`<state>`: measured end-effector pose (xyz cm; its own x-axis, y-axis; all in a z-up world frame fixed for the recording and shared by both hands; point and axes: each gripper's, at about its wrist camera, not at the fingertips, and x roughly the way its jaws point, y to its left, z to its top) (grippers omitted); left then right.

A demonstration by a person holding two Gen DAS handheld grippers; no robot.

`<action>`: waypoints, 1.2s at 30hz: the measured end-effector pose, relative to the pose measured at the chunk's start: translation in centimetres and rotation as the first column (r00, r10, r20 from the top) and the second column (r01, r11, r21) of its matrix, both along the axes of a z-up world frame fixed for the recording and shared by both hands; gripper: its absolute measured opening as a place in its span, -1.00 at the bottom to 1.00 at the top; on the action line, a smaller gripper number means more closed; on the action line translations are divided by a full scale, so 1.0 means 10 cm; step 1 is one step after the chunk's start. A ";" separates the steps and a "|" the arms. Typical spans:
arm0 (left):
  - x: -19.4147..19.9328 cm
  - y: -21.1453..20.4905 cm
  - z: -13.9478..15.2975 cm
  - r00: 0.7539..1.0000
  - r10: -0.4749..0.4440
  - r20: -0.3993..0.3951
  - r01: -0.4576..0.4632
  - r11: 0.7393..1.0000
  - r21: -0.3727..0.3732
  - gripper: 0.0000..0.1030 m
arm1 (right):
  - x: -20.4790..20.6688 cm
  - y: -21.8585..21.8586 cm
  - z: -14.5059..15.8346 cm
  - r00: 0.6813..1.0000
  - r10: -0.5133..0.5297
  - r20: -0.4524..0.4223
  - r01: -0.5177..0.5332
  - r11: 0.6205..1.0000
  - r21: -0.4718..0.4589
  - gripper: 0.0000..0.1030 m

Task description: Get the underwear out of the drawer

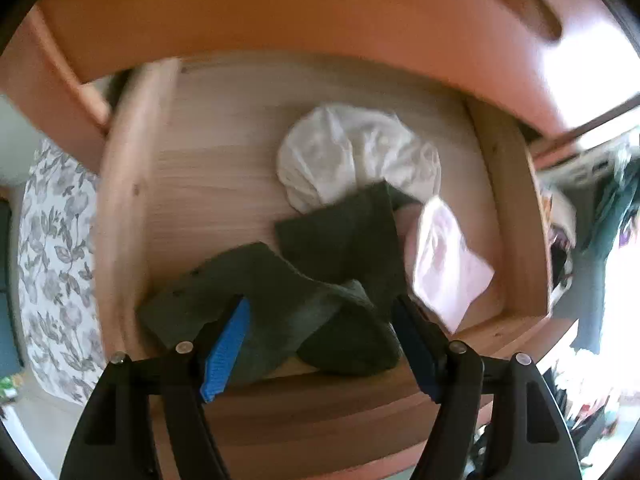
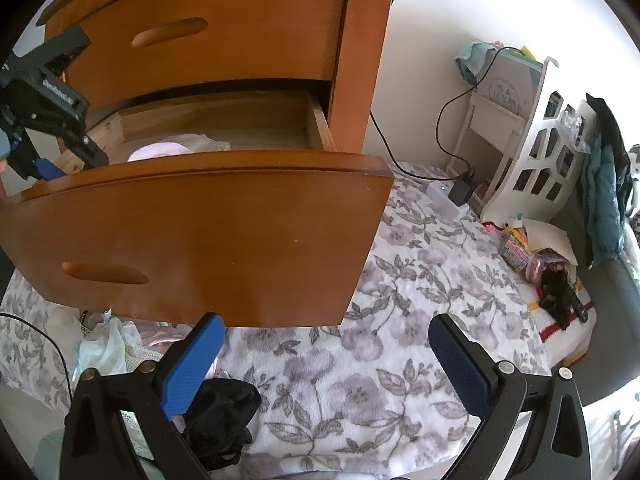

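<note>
The open wooden drawer (image 1: 132,208) holds dark green underwear (image 1: 296,284), a white piece (image 1: 352,156) and a pale pink piece (image 1: 448,264). My left gripper (image 1: 320,320) hangs open just over the dark green fabric at the drawer's front, its blue pads on either side of a fold. In the right wrist view the same drawer (image 2: 200,236) juts out of the chest, pink and white cloth (image 2: 176,148) shows inside, and the left gripper (image 2: 48,164) reaches in from the left. My right gripper (image 2: 324,356) is open above the floral rug with nothing between its fingers.
A floral rug (image 2: 400,320) covers the floor. Black underwear (image 2: 224,412) and pale garments (image 2: 108,352) lie on it below the drawer front. A closed upper drawer (image 2: 200,36) sits above. At right stand a white shelf (image 2: 536,148), toys, a cable and a charger (image 2: 460,192).
</note>
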<state>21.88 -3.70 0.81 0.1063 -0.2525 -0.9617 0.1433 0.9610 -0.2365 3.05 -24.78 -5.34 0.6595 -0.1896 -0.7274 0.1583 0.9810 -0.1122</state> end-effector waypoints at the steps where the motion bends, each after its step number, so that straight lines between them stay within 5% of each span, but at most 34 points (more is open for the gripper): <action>1: -0.01 -0.07 -0.03 1.000 -0.018 -0.003 0.018 0.999 0.026 0.44 | 0.00 0.00 0.00 1.000 0.000 -0.002 0.000 1.000 0.002 1.00; 9: 0.04 -0.30 -0.20 0.995 -0.093 -0.028 0.097 0.983 0.154 0.43 | 0.01 -0.01 -0.02 1.000 0.003 -0.004 -0.003 1.000 0.005 1.00; 14: 0.00 -0.35 -0.22 0.994 -0.111 -0.016 0.112 0.982 0.151 -0.33 | 0.01 -0.02 -0.02 1.000 0.002 -0.005 -0.002 1.000 0.008 1.00; 19: -0.09 -0.17 -0.10 0.996 -0.080 0.049 0.075 0.993 0.090 -0.75 | 0.01 -0.01 -0.02 1.000 0.001 -0.005 -0.001 1.000 0.008 1.00; 26: -0.25 0.26 0.21 0.983 0.011 0.181 -0.014 1.000 0.017 -0.79 | 0.00 -0.01 -0.01 1.000 0.002 -0.001 -0.002 1.000 0.002 1.00; 36: -0.60 0.74 0.57 0.949 0.161 0.272 -0.088 0.961 -0.262 -0.79 | -0.01 0.00 0.01 1.000 0.001 0.002 -0.001 1.000 -0.006 1.00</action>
